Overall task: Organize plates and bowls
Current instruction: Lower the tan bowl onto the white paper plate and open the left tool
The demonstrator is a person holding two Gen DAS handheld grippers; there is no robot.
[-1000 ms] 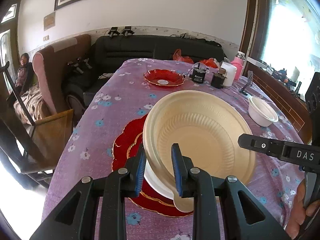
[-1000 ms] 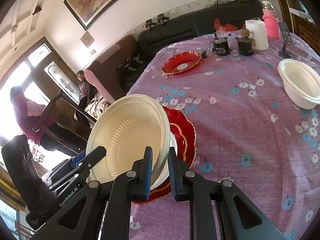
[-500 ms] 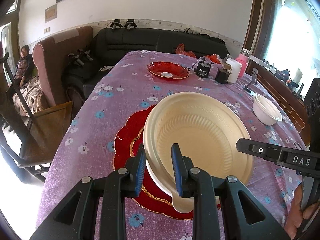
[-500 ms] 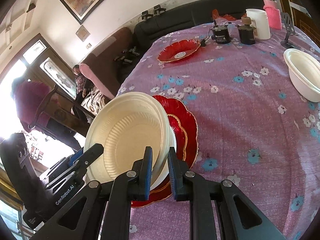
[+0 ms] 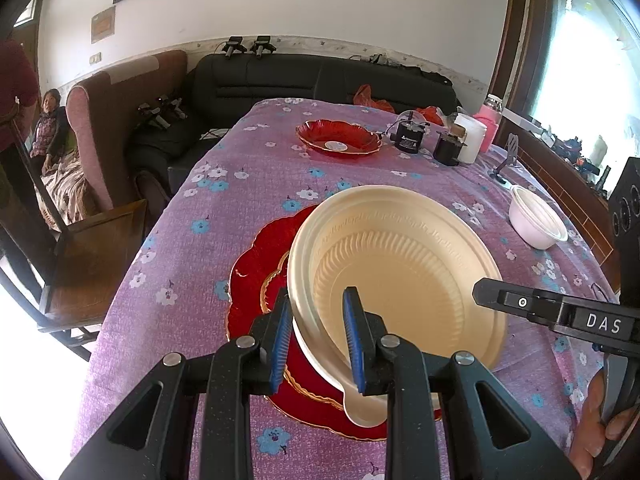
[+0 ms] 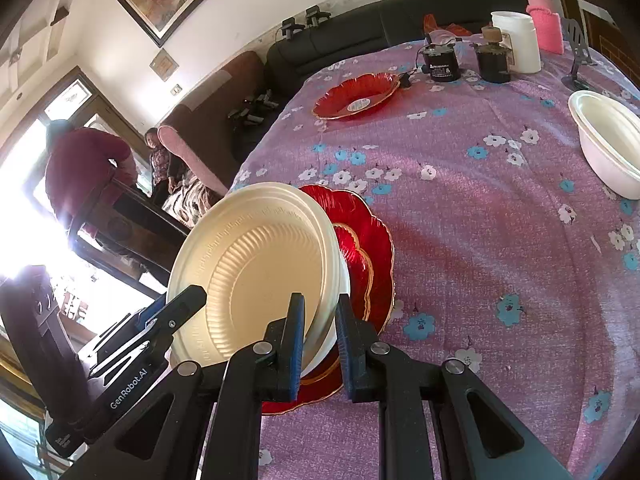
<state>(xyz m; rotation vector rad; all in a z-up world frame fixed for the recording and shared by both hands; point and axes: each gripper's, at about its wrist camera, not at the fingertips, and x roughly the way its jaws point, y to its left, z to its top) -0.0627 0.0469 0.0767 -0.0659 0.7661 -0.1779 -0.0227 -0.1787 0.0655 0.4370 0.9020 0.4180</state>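
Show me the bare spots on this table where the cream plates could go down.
Bare purple floral tablecloth lies between the red scalloped plates, white bowl and far red glass dish. The far corner is crowded: dark jars, white tub.

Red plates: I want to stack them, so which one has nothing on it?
The far red plate near the jars is bare. The near red plate lies under the cream plates that both grippers hold.

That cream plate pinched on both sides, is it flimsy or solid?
The cream plate looks like thin, ribbed disposable ware, so it is probably light and slightly bendy. Held tilted at its rim by the left tongs and right tongs, it might flex or slip.
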